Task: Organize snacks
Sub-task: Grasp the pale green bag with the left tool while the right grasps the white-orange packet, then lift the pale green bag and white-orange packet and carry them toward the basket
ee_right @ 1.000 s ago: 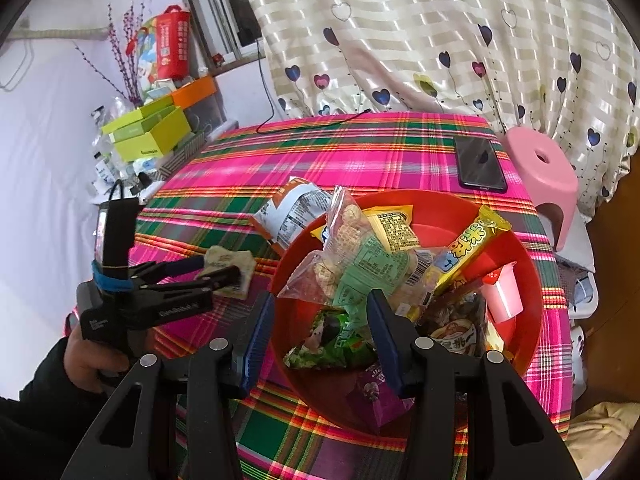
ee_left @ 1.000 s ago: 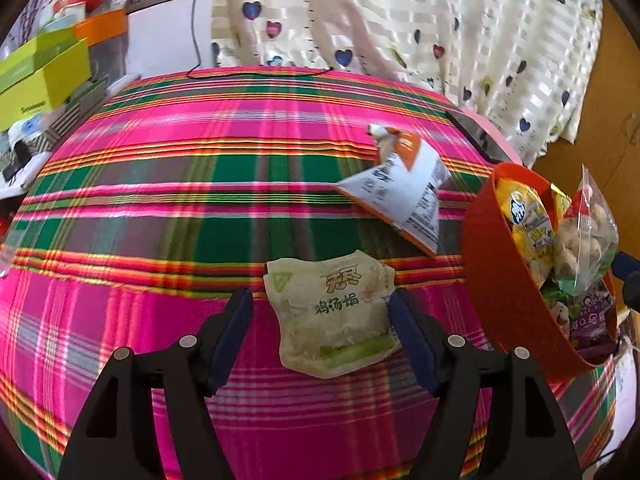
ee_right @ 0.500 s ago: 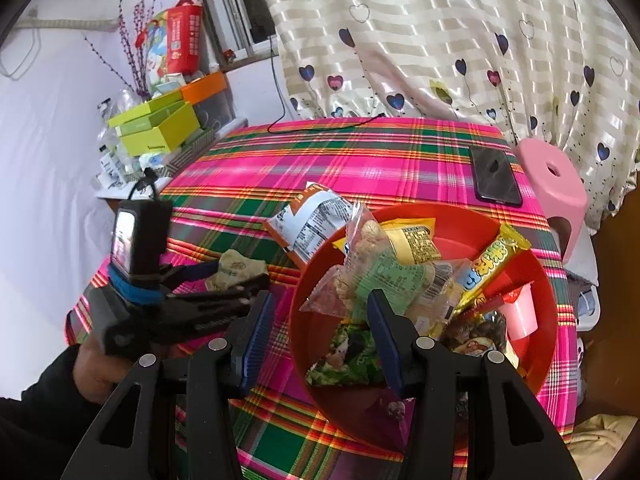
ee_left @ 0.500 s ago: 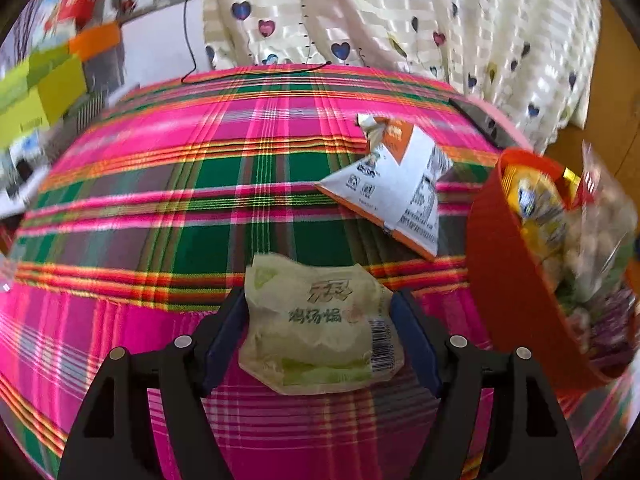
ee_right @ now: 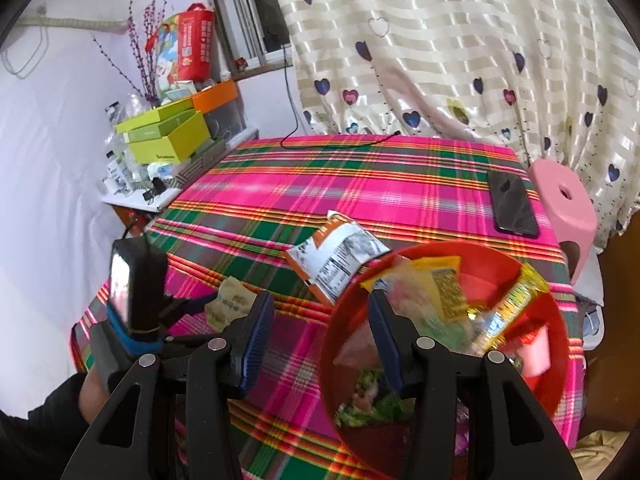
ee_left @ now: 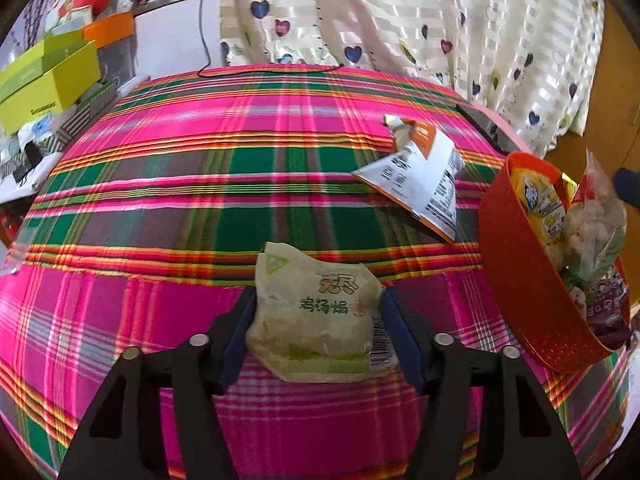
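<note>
A pale green snack packet (ee_left: 312, 332) lies on the plaid tablecloth (ee_left: 200, 208). My left gripper (ee_left: 319, 320) straddles it, jaws closing, and both blue pads touch its sides. The right wrist view shows the same packet (ee_right: 232, 304) at the left gripper's fingertips (ee_right: 200, 305). An orange-and-white packet (ee_left: 420, 176) lies farther back, next to a red bowl (ee_left: 520, 280) full of snacks. My right gripper (ee_right: 320, 336) hovers open over the bowl's near left rim (ee_right: 332, 320), one pad inside and one outside, gripping nothing.
A black phone (ee_right: 514, 208) lies at the table's right edge, with a pink stool (ee_right: 564, 200) beyond it. Yellow-green and orange boxes (ee_right: 168, 136) are stacked on a shelf left of the table. A heart-print curtain (ee_right: 440, 60) hangs behind.
The left gripper slid forward around the green packet and its jaws narrowed onto it. The right gripper shifted left, so the red bowl now sits further right in its view.
</note>
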Action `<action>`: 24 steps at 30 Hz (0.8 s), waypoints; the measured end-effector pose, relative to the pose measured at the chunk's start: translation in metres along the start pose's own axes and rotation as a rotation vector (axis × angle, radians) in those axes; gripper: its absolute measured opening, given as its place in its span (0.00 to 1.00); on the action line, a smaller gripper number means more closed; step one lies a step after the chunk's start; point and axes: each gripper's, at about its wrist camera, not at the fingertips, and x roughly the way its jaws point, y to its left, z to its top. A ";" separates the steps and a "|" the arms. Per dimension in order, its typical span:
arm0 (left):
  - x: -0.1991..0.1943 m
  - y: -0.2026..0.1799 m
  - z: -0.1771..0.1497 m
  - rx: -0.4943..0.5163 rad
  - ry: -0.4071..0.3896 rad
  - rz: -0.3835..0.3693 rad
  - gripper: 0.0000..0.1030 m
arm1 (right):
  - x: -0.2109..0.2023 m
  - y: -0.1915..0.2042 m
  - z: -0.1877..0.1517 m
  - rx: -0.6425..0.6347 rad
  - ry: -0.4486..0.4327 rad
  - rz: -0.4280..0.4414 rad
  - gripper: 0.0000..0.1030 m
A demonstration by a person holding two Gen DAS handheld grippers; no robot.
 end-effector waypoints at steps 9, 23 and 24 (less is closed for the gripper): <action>-0.013 0.022 -0.003 -0.040 -0.030 -0.029 0.46 | 0.062 0.004 0.032 0.049 0.090 -0.014 0.47; -0.025 0.059 -0.007 -0.106 -0.054 -0.050 0.29 | 0.160 -0.012 0.058 0.183 0.312 -0.109 0.54; -0.025 0.060 -0.007 -0.111 -0.053 -0.052 0.29 | 0.163 -0.013 0.059 0.191 0.311 -0.105 0.54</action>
